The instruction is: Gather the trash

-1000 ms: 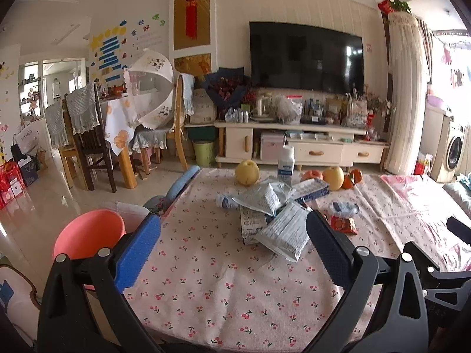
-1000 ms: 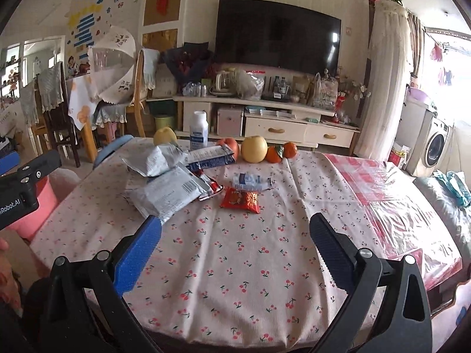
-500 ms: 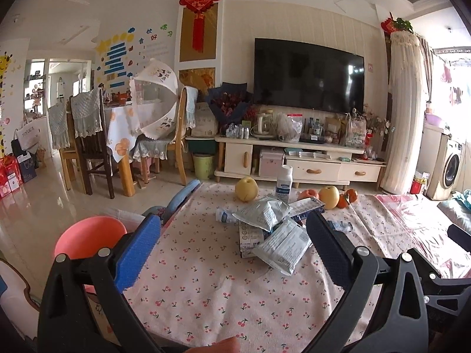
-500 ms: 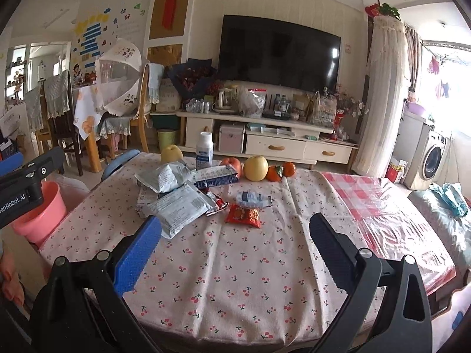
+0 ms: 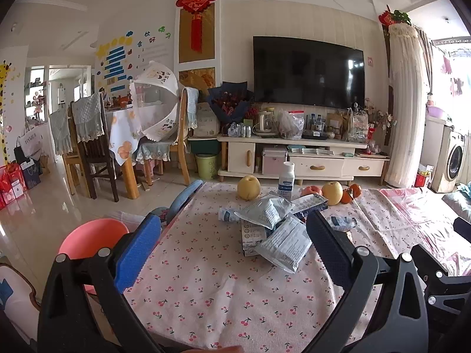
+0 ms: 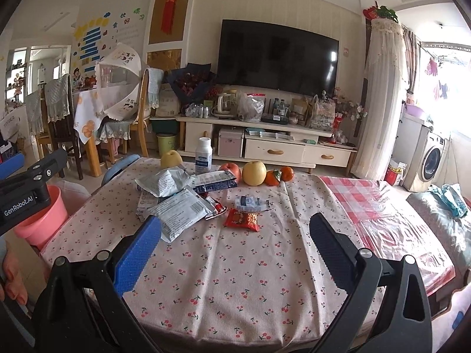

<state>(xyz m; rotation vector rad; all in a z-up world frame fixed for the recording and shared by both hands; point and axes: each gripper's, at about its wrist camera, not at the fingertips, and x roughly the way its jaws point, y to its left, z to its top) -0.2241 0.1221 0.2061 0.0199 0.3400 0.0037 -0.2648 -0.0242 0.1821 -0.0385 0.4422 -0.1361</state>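
daylight from right window [image 6: 441, 67], blown out | TV [image 6: 276, 56] glare | fisheye edges, dark corners

Bare tablecloth [image 6: 235, 270] ahead of both tongs, wrapper pile [image 6: 176, 203] and fruit [image 6: 254, 173] beyond.

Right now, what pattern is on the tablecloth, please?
Small red cherries on pale pink tablecloth; right wrist view.

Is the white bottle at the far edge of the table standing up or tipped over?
Upright. The white bottle stands with its cap on top, behind the pile of wrappers.
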